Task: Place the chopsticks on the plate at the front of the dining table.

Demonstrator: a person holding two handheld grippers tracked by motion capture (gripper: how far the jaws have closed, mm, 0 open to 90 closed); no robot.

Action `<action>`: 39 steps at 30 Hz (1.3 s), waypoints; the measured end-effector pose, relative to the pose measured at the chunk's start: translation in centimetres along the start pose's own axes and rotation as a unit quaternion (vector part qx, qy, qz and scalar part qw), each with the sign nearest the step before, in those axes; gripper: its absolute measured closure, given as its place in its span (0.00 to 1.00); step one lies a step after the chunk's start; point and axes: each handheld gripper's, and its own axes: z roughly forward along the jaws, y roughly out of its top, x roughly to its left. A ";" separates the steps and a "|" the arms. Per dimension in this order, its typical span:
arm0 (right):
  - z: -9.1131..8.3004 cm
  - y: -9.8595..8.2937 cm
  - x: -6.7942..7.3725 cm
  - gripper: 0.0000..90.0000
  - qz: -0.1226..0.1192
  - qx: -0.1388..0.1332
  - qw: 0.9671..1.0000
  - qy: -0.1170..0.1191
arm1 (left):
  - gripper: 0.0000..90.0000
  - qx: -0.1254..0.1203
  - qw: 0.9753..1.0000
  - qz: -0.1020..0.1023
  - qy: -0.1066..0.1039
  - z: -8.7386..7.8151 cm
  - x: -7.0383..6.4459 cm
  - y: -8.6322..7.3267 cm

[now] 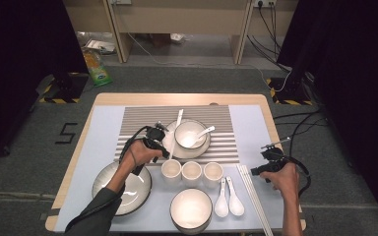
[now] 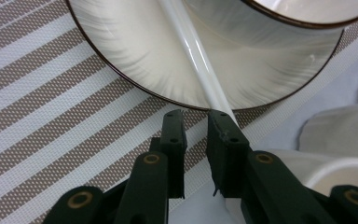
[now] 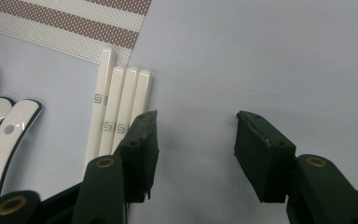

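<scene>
Your left tongs (image 2: 196, 116), nearly pressed together, sit at the long white ceramic spoon handle (image 2: 193, 51); it runs away across the brown-rimmed plate (image 2: 121, 42) toward the surface's far edge. Your right tongs (image 3: 193, 140) are spread, well apart.

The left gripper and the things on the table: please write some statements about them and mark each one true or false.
1. The left gripper has its jaws at a white spoon handle lying on a plate. True.
2. The right gripper is shut on the chopsticks. False: it is open above bare cloth beside them.
3. Three cups stand in a row. True.
4. The striped mat is bare. False: the plate and a bowl sit on it.
</scene>
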 end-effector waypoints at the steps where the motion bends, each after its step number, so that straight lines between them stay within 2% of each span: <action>1: 0.0 0.0 0.0 0.54 0.000 0.000 1.000 0.000 | 0.85 0.001 1.000 0.000 -0.001 0.0 -0.1 0.0; 8: 0.0 -0.1 0.0 0.54 0.000 -0.003 1.000 0.000 | 0.86 0.003 1.000 -0.004 -0.002 0.1 0.2 0.0; 11: 0.0 -0.1 0.0 0.54 -0.001 -0.002 1.000 0.001 | 0.86 0.012 1.000 -0.004 -0.001 0.4 0.5 -0.2; 26: 0.0 -0.1 -0.1 0.54 -0.001 -0.004 1.000 0.001 | 0.85 0.016 1.000 -0.006 -0.008 0.9 0.1 0.1; 29: 0.0 -0.1 -0.1 0.54 -0.001 -0.004 1.000 0.001 | 0.85 0.019 1.000 -0.001 -0.009 1.1 -0.1 0.1; 39: 0.0 -0.1 -0.1 0.54 0.001 -0.004 1.000 0.003 | 0.83 0.000 1.000 -0.009 -0.003 -0.6 0.9 0.2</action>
